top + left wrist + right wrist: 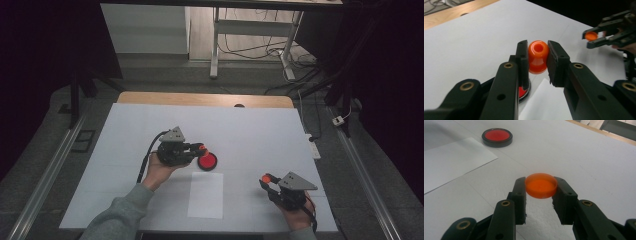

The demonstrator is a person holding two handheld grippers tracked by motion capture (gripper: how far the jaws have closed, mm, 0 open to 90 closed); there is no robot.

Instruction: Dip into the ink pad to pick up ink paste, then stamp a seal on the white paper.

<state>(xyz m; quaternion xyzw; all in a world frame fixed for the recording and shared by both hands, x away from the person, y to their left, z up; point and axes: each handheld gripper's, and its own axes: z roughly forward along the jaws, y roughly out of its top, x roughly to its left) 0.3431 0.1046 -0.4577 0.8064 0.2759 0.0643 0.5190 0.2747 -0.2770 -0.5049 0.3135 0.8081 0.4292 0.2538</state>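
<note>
My left gripper (200,148) is shut on a small orange bottle-shaped piece (538,57), open mouth facing the camera, held just above the white table cover. A red disc in a black rim (207,161) lies on the cover right beside and below these jaws, partly under the left jaw in the left gripper view (523,92). My right gripper (266,178) is shut on a flat round orange cap (540,185), held level a little above the cover near the front right. The disc (497,137) lies well beyond it.
A white sheet of paper (205,195) lies on the cover between the two hands. The cover (260,130) ends at a wooden table edge (200,98) at the back. Dark floor, rails and cables surround the table.
</note>
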